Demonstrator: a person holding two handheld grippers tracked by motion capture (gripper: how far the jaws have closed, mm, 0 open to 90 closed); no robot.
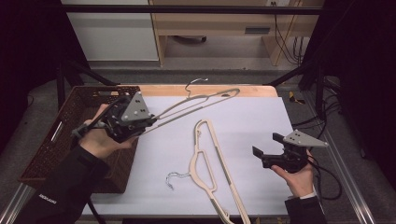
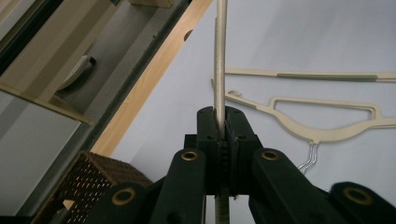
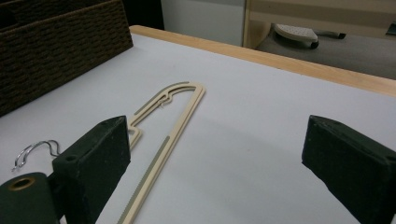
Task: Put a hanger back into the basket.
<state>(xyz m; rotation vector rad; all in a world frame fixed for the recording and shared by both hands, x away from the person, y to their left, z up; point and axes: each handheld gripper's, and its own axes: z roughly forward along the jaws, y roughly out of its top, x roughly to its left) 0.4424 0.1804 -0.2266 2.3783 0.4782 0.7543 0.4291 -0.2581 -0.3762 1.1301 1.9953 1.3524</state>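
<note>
A: Hangers, 2 in count, both cream plastic with a metal hook. Reading left to right: a brown woven basket [image 1: 56, 140] stands at the left edge of the table [image 1: 261, 121]; the left gripper [image 1: 150, 121] is held over the basket's right rim, its jaws clamped on the end of 1 raised hanger [image 1: 201, 103].

B: Where does that hanger point?

A: It slants from the jaws toward the far middle of the table, hook [image 1: 194, 84] at the far end, lifted off the white surface. In the left gripper view the thin arm [image 2: 219, 70] runs straight up between the closed pads.

B: And the second?

A: The lying hanger [image 1: 208, 163] rests flat near the middle of the table, its hook [image 1: 173, 179] on the near left. Right of it, the right gripper [image 1: 266, 149] hovers with jaws wide apart and nothing between them.

B: Progress?

A: Judged from the layout, the work is moving hangers into the basket. 1 hanger is gripped and close to the basket but not yet inside; 1 lies untouched. Whether the basket already holds any cannot be told. Count: 2 hangers, 1 basket, 2 grippers.
</note>
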